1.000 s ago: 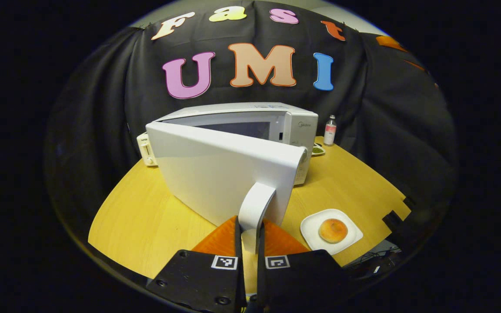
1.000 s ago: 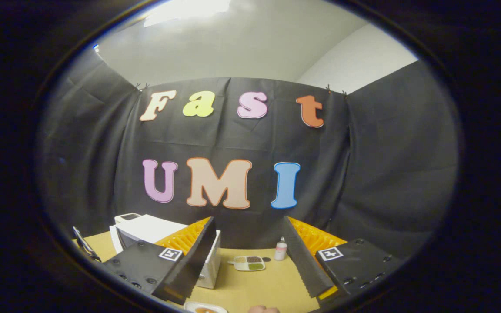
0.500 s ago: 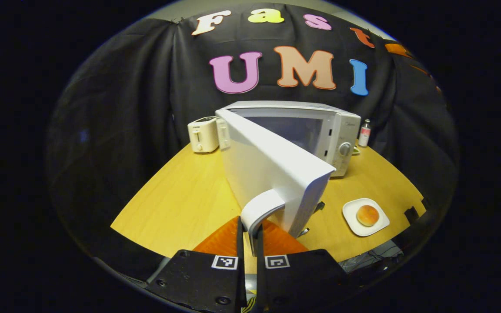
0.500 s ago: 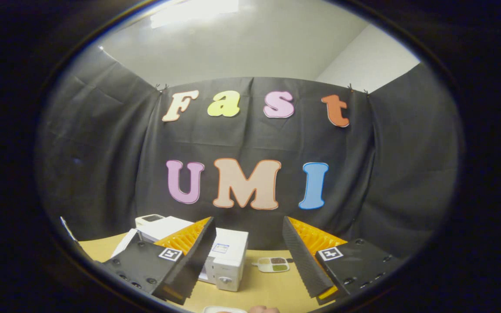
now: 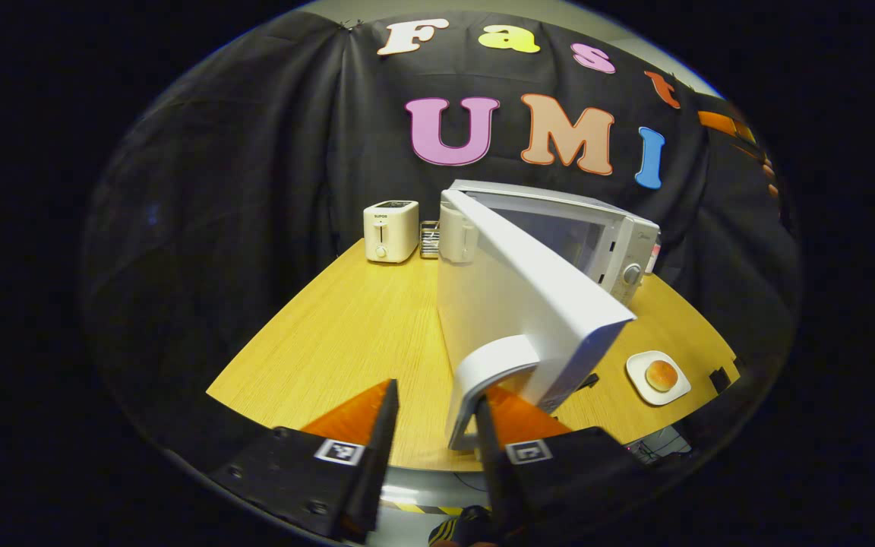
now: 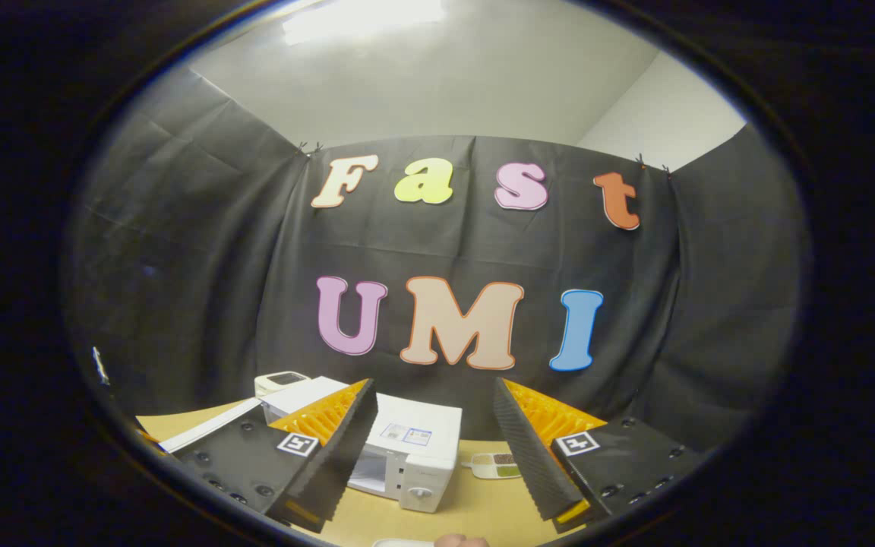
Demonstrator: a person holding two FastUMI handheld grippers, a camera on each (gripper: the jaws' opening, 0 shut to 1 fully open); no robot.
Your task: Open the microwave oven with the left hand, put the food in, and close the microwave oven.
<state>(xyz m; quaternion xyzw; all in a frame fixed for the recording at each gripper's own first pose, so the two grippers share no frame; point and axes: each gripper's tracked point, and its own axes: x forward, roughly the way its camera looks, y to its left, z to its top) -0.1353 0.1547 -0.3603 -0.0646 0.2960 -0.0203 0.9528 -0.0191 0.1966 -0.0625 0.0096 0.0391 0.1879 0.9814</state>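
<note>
Step in hand: the door (image 5: 517,304) of the microwave oven (image 5: 582,228) is seen swung wide on its hinge; the opening step is judged finished or nearly so, with the food not yet moved.

Left gripper (image 5: 431,425): the jaws are held apart, the door handle (image 5: 483,376) lying between them against the right finger; nothing is clamped.

Right gripper (image 6: 431,444): the jaws are spread wide and nothing is held; it is raised over the desk (image 6: 475,516), with the microwave oven (image 6: 411,456) ahead.

Food: a bun (image 5: 661,374) is found on a white plate (image 5: 646,384) near the desk's (image 5: 346,334) front right edge, clear of the open door.

Next move: the left gripper would need to be drawn clear of the handle, and the plate taken by its rim and carried level into the cavity.

Counts: one microwave oven, one bun, one plate, one toaster (image 5: 390,232) at the back left corner, one divided dish (image 6: 494,465) behind the oven, two grippers.
</note>
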